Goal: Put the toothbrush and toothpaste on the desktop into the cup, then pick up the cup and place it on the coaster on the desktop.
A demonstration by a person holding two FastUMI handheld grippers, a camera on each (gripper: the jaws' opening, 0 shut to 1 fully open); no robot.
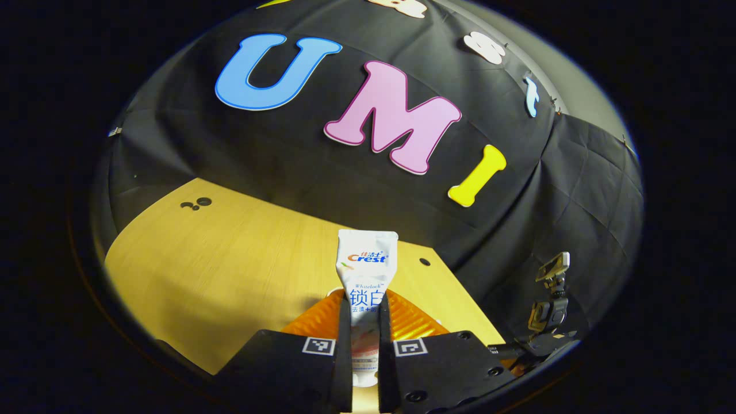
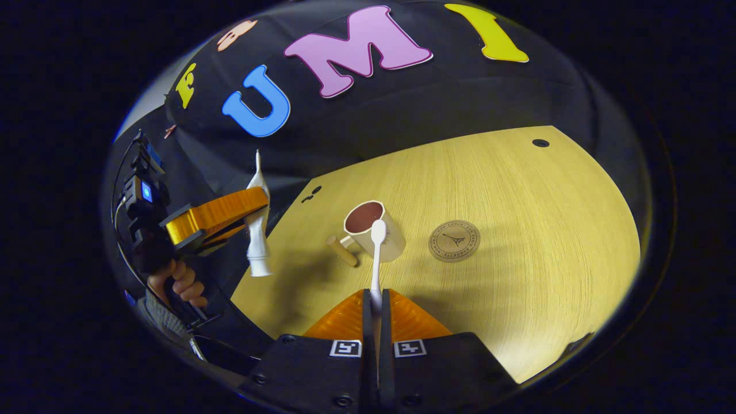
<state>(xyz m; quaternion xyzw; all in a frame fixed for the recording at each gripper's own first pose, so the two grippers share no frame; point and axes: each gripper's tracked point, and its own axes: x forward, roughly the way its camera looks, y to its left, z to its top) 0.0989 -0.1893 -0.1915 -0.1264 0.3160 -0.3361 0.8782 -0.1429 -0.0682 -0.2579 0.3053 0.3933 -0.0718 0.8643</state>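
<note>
Both grippers loaded | L gripper [image 1: 365, 322]: Crest toothpaste [image 1: 366, 270] | R gripper [image 2: 375, 313]: toothbrush [image 2: 377, 253]

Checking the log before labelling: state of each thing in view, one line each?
toothpaste: upright, held by left gripper, off the table
toothbrush: held by right gripper, head forward
cup: upright on table, nothing inside
coaster: flat, bare, beside cup
</note>
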